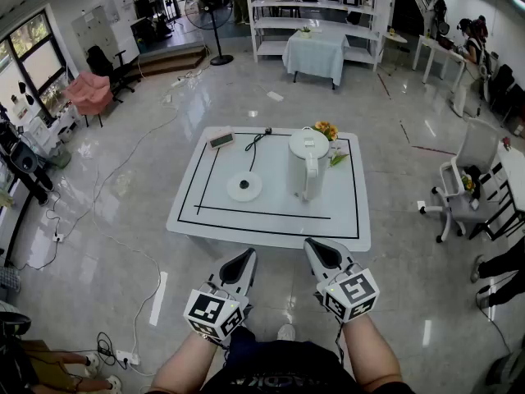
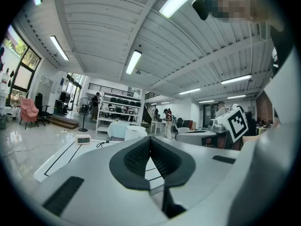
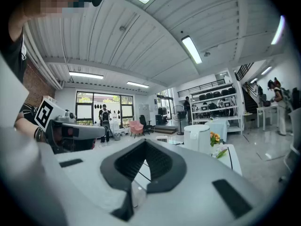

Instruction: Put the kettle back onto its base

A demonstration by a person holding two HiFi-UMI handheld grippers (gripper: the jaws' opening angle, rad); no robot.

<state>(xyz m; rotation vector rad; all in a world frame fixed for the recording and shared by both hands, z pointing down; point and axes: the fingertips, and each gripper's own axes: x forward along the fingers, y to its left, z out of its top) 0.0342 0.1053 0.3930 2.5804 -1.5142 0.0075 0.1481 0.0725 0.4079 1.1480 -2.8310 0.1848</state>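
Kettle (image 1: 306, 164) upright mid-frame on bench (image 1: 271, 224), right of its round base (image 1: 244, 187), apart from it. Left hand-held gripper (image 1: 245, 258) and right hand-held gripper (image 1: 317, 249) closed, empty, lower frame, short of bench. Risks: loose grip tips kettle; off-centre landing on base.

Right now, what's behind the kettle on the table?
Orange flowers with a green leaf stick out behind the white kettle, toward its right. From the head view, their stems and any vase are hidden by the kettle body.

White kettle (image 1: 307, 165) standing upright on the counter (image 1: 271, 224), lid shut, handle facing the near edge. Its round white base (image 1: 244, 187) sits empty at its 9 o'clock, near but not touching.
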